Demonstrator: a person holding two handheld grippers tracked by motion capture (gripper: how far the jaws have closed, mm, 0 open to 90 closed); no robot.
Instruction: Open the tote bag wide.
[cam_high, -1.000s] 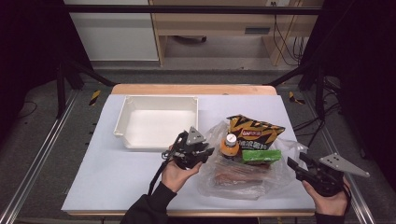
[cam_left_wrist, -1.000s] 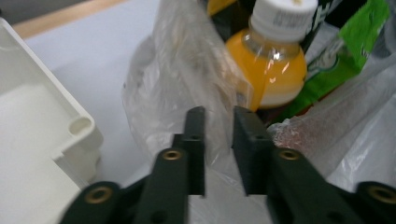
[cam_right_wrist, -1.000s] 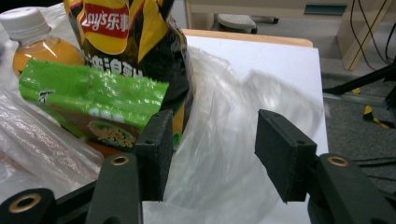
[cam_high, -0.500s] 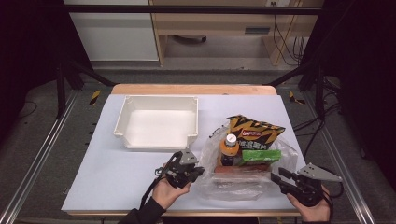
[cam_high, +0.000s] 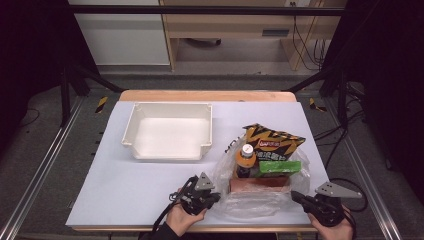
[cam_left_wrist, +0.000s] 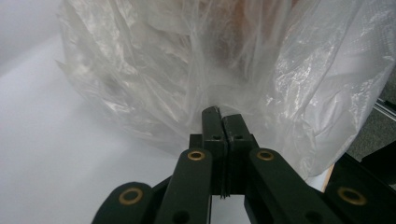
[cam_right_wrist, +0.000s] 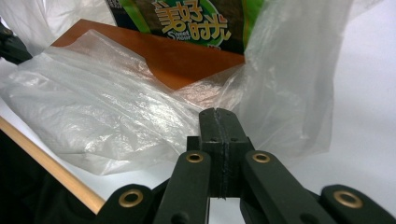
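Observation:
A clear plastic bag (cam_high: 250, 202) lies at the front right of the table. It holds a black and yellow chip bag (cam_high: 272, 140), an orange-capped bottle (cam_high: 246, 157), a green packet (cam_high: 280, 166) and a brown box (cam_high: 260, 184). My left gripper (cam_high: 216, 196) is shut at the bag's left edge, and in the left gripper view its tips (cam_left_wrist: 222, 112) pinch the crinkled film (cam_left_wrist: 289, 84). My right gripper (cam_high: 296, 196) has just been closing at the bag's right edge. Its tips (cam_right_wrist: 219, 114) now pinch the film (cam_right_wrist: 93, 116) in front of the brown box (cam_right_wrist: 177, 60) and green packet (cam_right_wrist: 196, 23).
An empty white tray (cam_high: 170, 131) stands at the back left of the white table (cam_high: 130, 190). The table's wooden front edge (cam_right_wrist: 46, 158) runs close under my right gripper. Beyond the table are dark stands, cables and a floor.
Both hands have come down and forward to the table, to the bag's two side edges. Both grippers' jaws have closed there.

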